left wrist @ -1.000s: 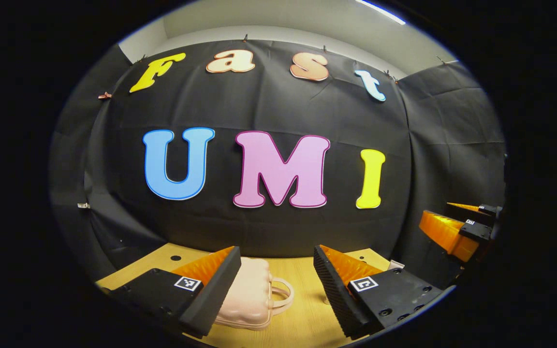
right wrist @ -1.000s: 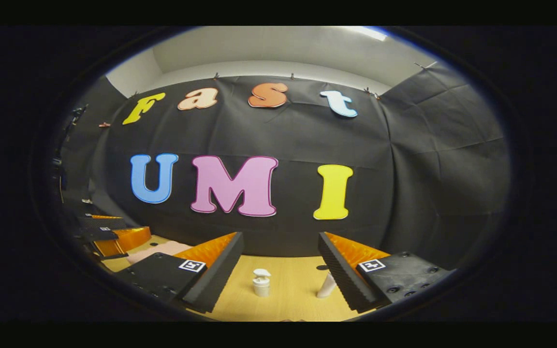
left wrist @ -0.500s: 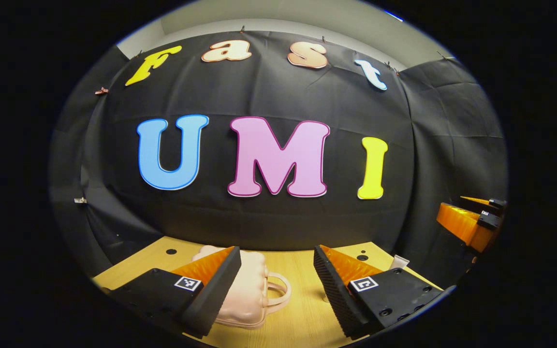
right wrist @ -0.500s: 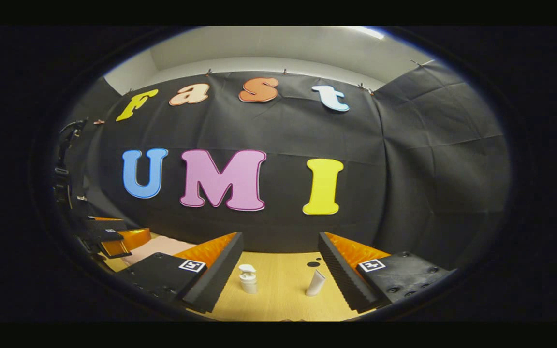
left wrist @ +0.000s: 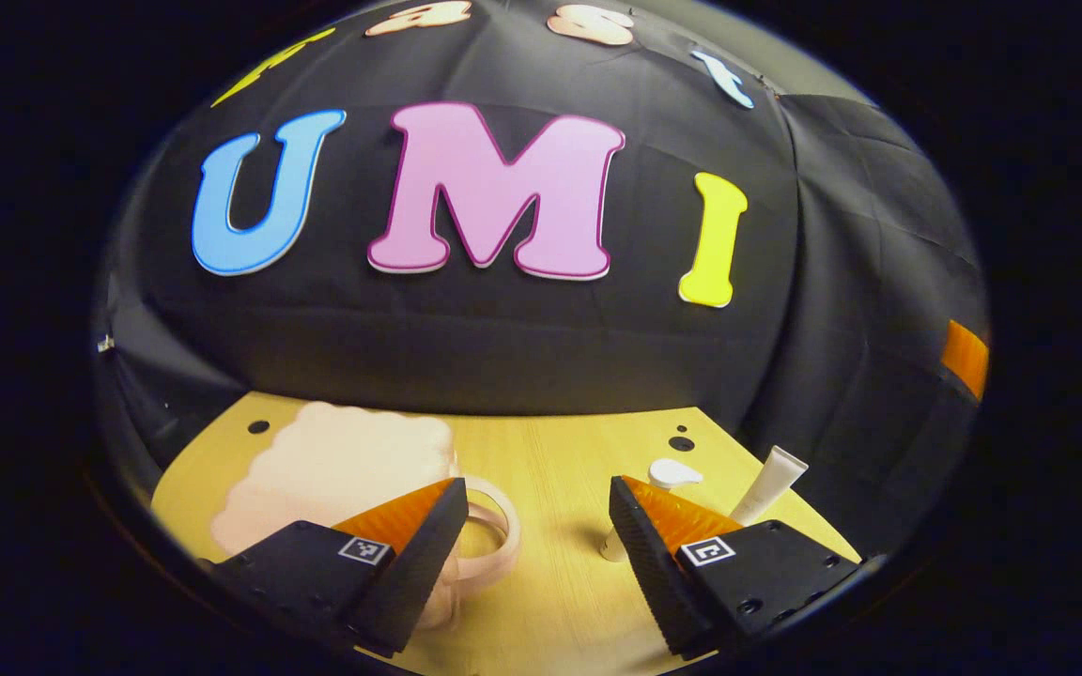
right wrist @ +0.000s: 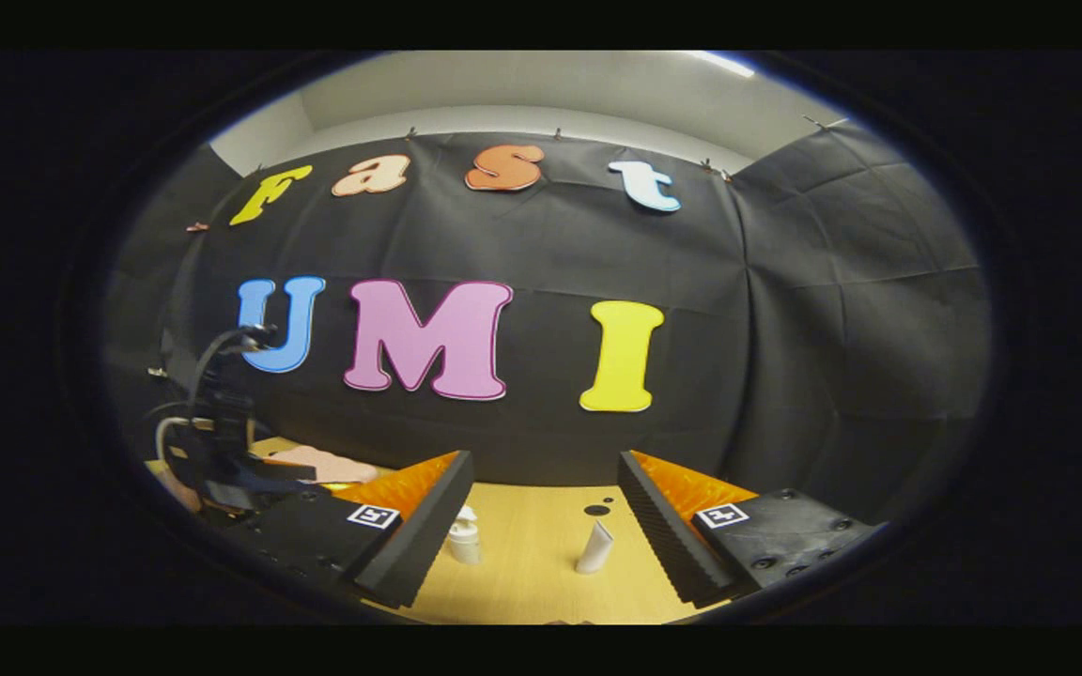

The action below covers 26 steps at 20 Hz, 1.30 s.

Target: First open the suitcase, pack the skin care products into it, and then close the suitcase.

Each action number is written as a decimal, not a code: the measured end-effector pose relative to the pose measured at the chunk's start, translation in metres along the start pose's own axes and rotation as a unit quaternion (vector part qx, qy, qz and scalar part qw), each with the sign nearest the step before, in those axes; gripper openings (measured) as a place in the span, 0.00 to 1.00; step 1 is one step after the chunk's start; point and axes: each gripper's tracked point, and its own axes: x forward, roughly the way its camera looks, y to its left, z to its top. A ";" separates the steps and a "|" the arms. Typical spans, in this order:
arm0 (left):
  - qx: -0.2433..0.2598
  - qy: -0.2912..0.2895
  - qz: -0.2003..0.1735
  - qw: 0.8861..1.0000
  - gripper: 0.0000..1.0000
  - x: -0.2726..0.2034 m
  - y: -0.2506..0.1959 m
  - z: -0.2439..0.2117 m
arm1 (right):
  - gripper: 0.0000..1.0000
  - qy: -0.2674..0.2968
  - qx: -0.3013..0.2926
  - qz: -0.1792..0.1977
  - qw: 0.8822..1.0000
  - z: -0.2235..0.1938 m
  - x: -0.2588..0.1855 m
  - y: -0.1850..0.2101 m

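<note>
on the wooden table (left wrist: 541, 460) lay a closed pink suitcase (left wrist: 334, 465); the left gripper (left wrist: 536, 526) and right gripper (right wrist: 541, 512) both stood spread, empty.

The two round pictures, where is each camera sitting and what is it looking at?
Left gripper view: rides on the left gripper, tipped down at the wooden table; its open fingers frame the closed pale pink suitcase and its handle.
Right gripper view: rides on the right gripper, facing the booth wall across the table; its open fingers frame the small white pump bottle and white tube; the left gripper shows at far left.
Both share the table, suitcase, bottle and tube.
</note>
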 end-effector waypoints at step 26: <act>0.022 0.229 0.089 0.969 0.22 0.124 0.031 -0.100 | 0.98 0.118 0.039 -0.025 0.992 -0.081 0.033 -0.040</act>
